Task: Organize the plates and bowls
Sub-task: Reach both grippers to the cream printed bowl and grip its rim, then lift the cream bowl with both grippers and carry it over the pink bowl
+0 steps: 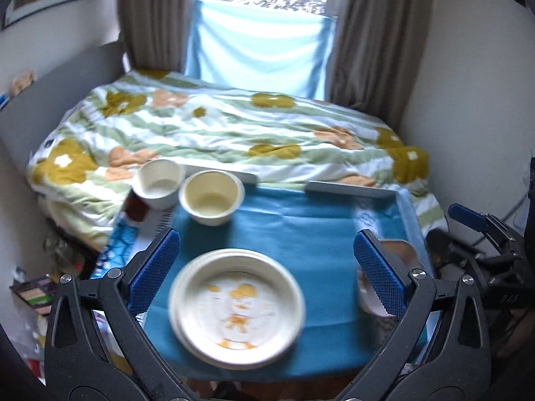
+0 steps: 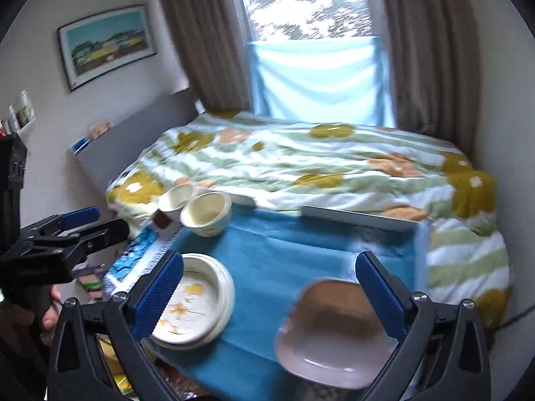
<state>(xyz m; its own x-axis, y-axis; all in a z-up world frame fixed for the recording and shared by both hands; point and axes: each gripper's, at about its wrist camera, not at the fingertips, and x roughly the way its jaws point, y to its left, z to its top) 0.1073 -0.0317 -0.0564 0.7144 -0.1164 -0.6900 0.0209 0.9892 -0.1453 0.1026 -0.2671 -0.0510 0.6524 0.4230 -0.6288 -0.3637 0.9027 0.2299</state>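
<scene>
A stack of cream round plates [image 1: 237,307] with an orange print lies on the blue cloth [image 1: 301,227]; it also shows in the right wrist view [image 2: 194,304]. Two cream bowls [image 1: 211,197] [image 1: 160,182] stand at the table's far left corner, also in the right wrist view [image 2: 206,213] [image 2: 176,200]. A pinkish square dish [image 2: 331,330] lies at the near right; its edge shows in the left wrist view [image 1: 398,250]. My left gripper [image 1: 267,270] is open above the plate stack. My right gripper [image 2: 269,292] is open, between the plates and the dish.
A bed with a flowered quilt [image 1: 217,133] lies just beyond the table. A grey rail [image 1: 347,188] runs along the table's far edge. A dark red object [image 1: 135,209] sits by the left bowl. Clutter lies on the floor at the left [image 1: 36,294].
</scene>
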